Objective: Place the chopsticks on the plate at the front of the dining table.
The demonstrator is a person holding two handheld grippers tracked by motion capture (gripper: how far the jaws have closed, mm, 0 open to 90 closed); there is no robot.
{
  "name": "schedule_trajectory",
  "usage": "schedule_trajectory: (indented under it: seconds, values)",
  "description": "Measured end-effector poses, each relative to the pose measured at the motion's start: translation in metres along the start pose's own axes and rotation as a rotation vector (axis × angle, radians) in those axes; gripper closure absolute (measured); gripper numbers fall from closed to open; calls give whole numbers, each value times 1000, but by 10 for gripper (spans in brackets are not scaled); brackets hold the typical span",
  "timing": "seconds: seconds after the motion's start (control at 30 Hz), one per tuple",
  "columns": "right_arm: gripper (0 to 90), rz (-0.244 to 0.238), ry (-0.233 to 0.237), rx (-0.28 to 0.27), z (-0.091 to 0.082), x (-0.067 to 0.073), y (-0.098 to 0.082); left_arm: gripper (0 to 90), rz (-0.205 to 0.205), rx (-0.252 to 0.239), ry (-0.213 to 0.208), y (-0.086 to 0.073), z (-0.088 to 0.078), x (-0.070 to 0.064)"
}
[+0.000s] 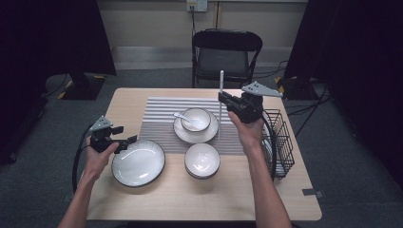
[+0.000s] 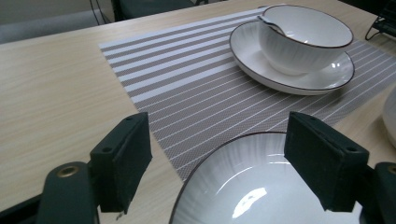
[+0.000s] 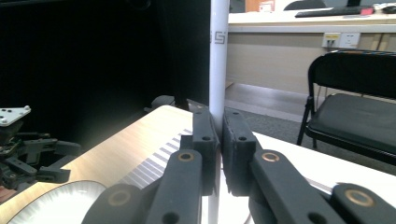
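My right gripper point(image 1: 223, 99) is shut on a thin white stick point(image 1: 221, 80), held upright over the right side of the striped placemat point(image 1: 161, 118). In the right gripper view the stick point(image 3: 218, 56) rises between the closed jaws of that gripper point(image 3: 218, 140). My left gripper point(image 1: 127, 141) stands open at the left rim of a large white plate point(image 1: 138, 163). In the left gripper view the gripper point(image 2: 219, 163) hangs above the plate point(image 2: 243, 186) without touching it. A white bowl point(image 1: 196, 118) with a spoon point(image 2: 271, 23) in it sits on a saucer point(image 1: 195, 133).
A stack of small white bowls point(image 1: 202, 160) sits near the plate's right. A black wire basket point(image 1: 280, 142) stands at the table's right edge. A folding chair point(image 1: 225, 52) stands behind the far edge. Bare wood lies along the front and left.
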State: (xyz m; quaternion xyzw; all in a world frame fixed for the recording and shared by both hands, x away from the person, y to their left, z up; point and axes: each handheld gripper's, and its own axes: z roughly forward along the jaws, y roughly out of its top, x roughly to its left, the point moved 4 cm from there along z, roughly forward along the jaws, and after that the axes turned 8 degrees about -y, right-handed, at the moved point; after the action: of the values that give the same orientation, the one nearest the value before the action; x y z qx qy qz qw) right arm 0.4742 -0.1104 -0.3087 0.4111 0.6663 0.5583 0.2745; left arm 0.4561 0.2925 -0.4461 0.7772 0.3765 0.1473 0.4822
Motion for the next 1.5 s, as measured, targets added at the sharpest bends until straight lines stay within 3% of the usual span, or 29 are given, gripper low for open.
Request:
schedule_trajectory:
  seconds: [0.13, 0.23, 0.33, 0.63, 0.83, 1.1, 1.2, 1.33, 1.4, 1.5]
  values:
    - [851, -8, 12, 9, 5, 10, 0, 267, 27, -9, -45, 8, 7, -11]
    - [851, -12, 23, 7, 9, 15, 1, 265, 68, -6, -38, 12, 11, -20]
    - [851, -17, 39, 5, 12, 22, 3, 289, 58, -20, -95, 17, 14, -27]
    - [851, -32, 87, 8, 24, 42, 8, 350, 87, -46, -179, 29, 27, -44]
    - [851, -41, 122, 4, 29, 55, 11, 373, 70, -97, -239, 36, 32, -56]
    - [851, -50, 167, 11, 40, 73, 10, 350, 85, -117, -320, 44, 36, -69]
    - [851, -52, 180, 12, 44, 80, 11, 353, 117, -122, -323, 49, 35, -71]
    - [851, -56, 197, 12, 50, 88, 12, 358, 97, -177, -365, 58, 36, -76]
    - [851, -55, 211, 8, 51, 93, 12, 365, 97, -169, -383, 61, 38, -79]
    - [851, -60, 222, 9, 54, 100, 12, 392, 139, -174, -377, 67, 41, -84]
